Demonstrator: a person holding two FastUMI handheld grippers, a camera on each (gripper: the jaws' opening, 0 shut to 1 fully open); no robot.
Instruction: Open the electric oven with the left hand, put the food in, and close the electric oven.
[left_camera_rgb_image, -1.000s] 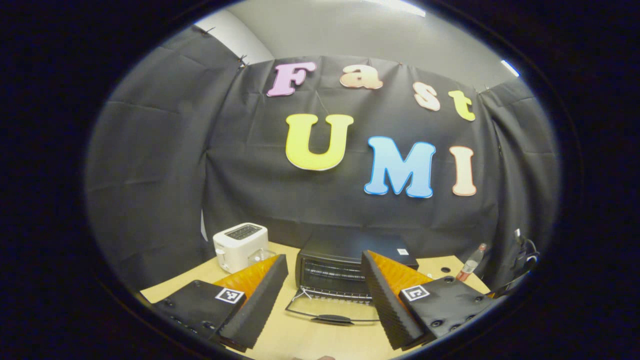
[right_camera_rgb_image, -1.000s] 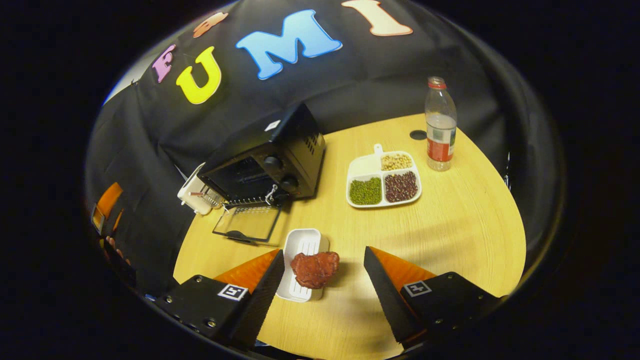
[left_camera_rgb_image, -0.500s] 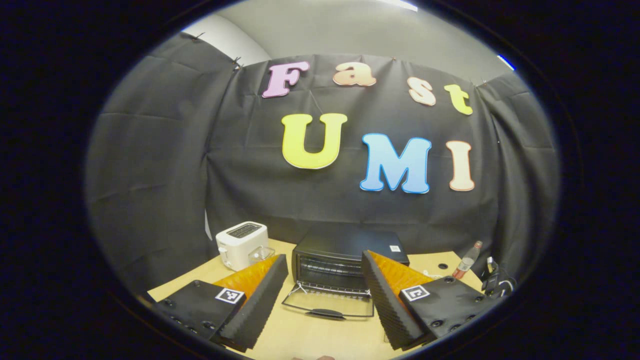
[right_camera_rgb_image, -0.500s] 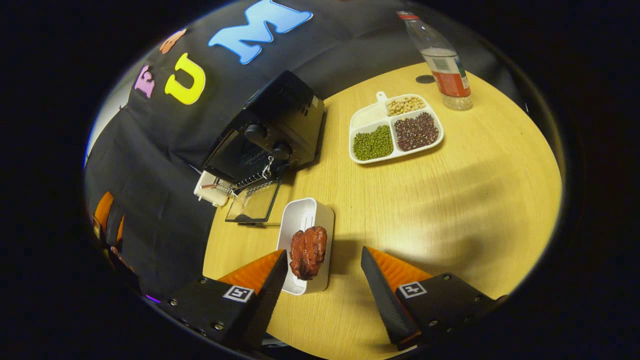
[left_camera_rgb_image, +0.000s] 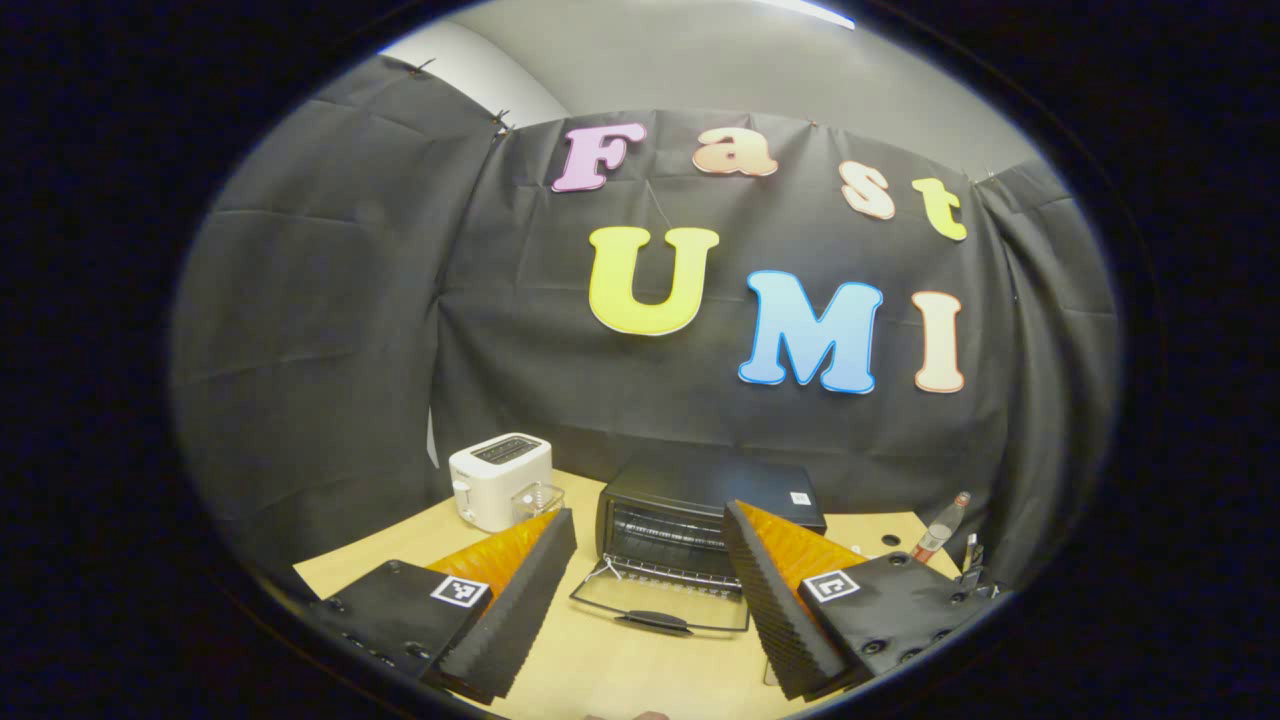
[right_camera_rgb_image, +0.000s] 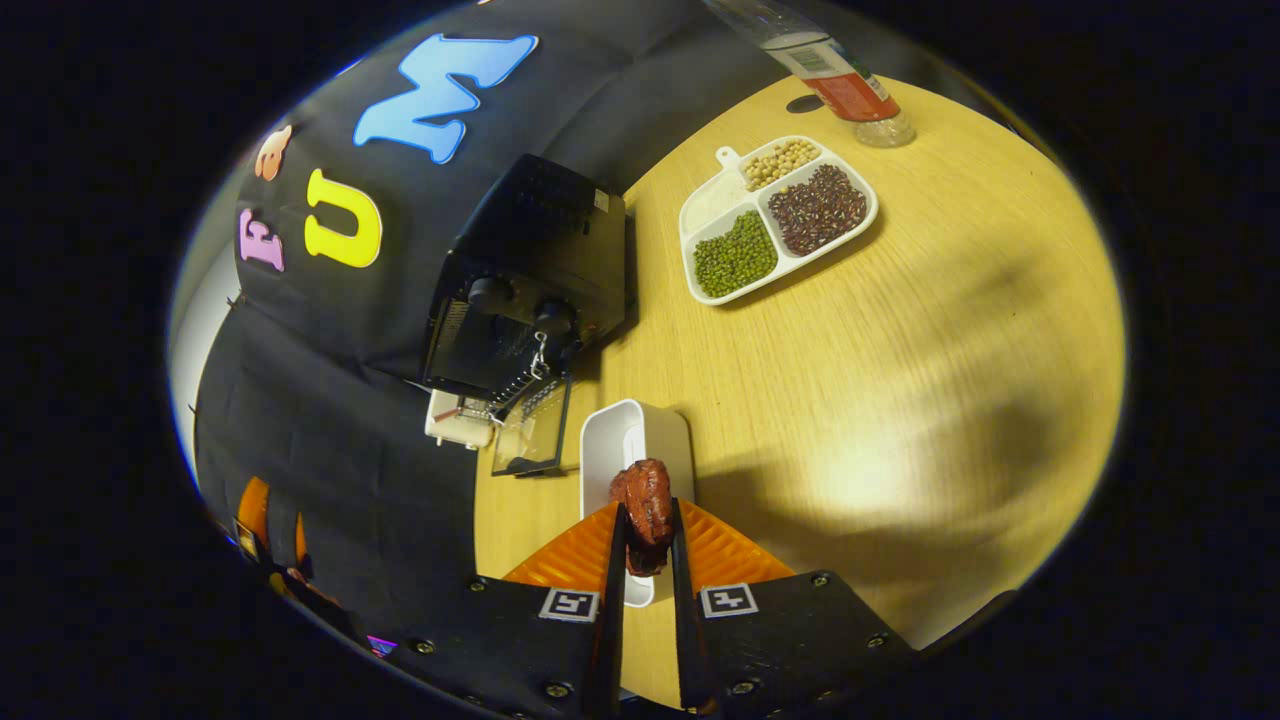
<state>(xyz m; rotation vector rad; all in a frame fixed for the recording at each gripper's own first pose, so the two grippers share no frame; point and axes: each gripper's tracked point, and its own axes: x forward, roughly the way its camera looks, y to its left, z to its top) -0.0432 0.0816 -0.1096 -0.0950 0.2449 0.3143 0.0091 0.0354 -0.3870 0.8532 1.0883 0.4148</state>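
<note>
The black electric oven (left_camera_rgb_image: 705, 510) stands at the back of the wooden table, its glass door (left_camera_rgb_image: 660, 607) folded down flat in front of it. My left gripper (left_camera_rgb_image: 648, 560) hangs open above the table, short of the door. In the right gripper view the oven (right_camera_rgb_image: 530, 285) sits upper left with its door (right_camera_rgb_image: 535, 430) down. My right gripper (right_camera_rgb_image: 647, 520) is shut on the reddish-brown piece of meat (right_camera_rgb_image: 645, 505), both fingers pressing its sides, over the white rectangular dish (right_camera_rgb_image: 630, 450).
A white toaster (left_camera_rgb_image: 497, 480) stands left of the oven. A white divided tray (right_camera_rgb_image: 775, 215) of beans and a plastic bottle (right_camera_rgb_image: 830, 75) sit to the oven's right. The other gripper (right_camera_rgb_image: 270, 510) shows far off at the left edge.
My right gripper has come down over the dish and shut on the meat. The left gripper stayed open and drifted only slightly.
</note>
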